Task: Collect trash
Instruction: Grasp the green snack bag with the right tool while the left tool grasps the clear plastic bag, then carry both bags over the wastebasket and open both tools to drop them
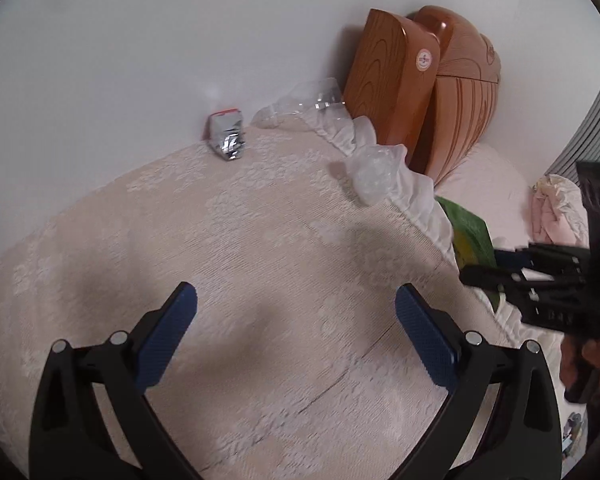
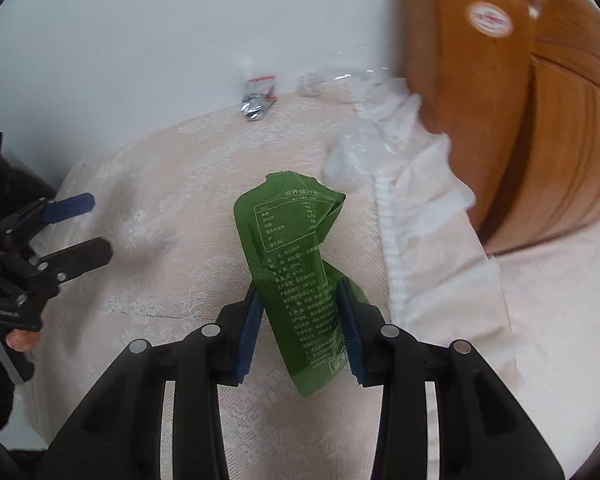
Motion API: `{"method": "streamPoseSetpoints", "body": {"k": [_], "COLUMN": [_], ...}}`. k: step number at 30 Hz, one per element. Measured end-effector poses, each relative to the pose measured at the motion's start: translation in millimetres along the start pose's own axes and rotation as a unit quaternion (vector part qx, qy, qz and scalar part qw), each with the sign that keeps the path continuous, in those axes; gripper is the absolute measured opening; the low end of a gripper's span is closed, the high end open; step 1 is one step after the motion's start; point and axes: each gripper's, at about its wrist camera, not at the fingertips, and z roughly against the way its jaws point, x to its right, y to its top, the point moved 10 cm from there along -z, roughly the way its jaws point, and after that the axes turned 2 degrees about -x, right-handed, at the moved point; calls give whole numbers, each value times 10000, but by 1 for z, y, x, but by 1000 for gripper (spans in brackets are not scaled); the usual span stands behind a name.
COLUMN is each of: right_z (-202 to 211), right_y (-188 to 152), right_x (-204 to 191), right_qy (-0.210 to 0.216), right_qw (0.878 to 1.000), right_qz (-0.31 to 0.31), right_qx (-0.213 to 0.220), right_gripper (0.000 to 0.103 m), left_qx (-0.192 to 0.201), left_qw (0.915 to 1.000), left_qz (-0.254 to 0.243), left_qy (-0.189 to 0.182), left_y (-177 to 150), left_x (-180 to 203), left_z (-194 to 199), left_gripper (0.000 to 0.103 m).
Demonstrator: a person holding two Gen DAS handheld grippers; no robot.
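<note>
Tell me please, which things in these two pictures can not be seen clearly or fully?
- Green pouch: the left wrist view shows only a sliver, hidden behind the pillow's frill and the right gripper; its small print is unreadable in the right wrist view.
- Round sticker on the wooden headboard: motion blur in the right wrist view, too small in the left.
- Silver wrapper: branding too small in both views.
- Clear plastic: outline vague against the white frill.

Soft, even indoor light leaves only faint shadows on the bedspread (image 1: 260,240) and a small glare spot on the wall (image 1: 212,91), while fisheye bending darkens the corners and blur smears the wooden headboard (image 2: 480,100) in the right view.
</note>
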Motion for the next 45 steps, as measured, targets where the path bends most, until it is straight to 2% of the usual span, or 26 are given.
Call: {"method": "streamPoseSetpoints", "body": {"k": [3, 7, 10, 13, 15, 16, 21, 27, 35, 38, 42, 45], "right_z": [18, 33, 38, 48, 52, 55, 59, 61, 72, 80, 92, 102], "right_y": [-21, -46, -55, -65, -69, -71, -75, -79, -110, -131, -160, -183], "right_x": [13, 24, 31, 32, 33, 32, 30, 9, -31, -50, -66, -72], "right_qy": [-51, -220, -185, -166, -159, -155, -61, 84, 342, 480, 661, 719], "right_qw": [9976, 9926, 9894, 9874, 9872, 9871, 9872, 9906, 9930, 9934, 9930, 9930], "right_qz": [-686, -1187, -1429, -1556, -1566, -1565, -1558, -1327, -1114, -1036, -975, -940], "right_qx": [115, 146, 192, 243, 266, 291, 340, 308, 192, 120, 60, 48], "right_gripper": [38, 38, 38, 38, 38, 38, 38, 38, 39, 39, 39, 39], "left_qx": [55, 7, -140, -358, -510, -523, -292, -125, -100, -211, -364, -508], "left_qw": [9996, 9990, 9987, 9983, 9979, 9980, 9987, 9986, 9971, 9971, 9970, 9976], "left_qz": [-286, -426, -494, -422, -331, -272, -244, -147, 69, 233, 115, 96], "left_qy": [-46, -119, 76, 203, 223, 219, 339, 491, 757, 700, 672, 466], "left_y": [30, 63, 75, 74, 70, 68, 55, 17, -80, -125, -177, -206], "left_x": [31, 67, 82, 85, 84, 83, 77, 63, 43, 41, 48, 61], "left_z": [-30, -75, -109, -132, -139, -137, -98, -29, 66, 98, 126, 138], "left_gripper": [95, 92, 85, 63, 32, 30, 27, 27, 27, 27, 27, 27]}}
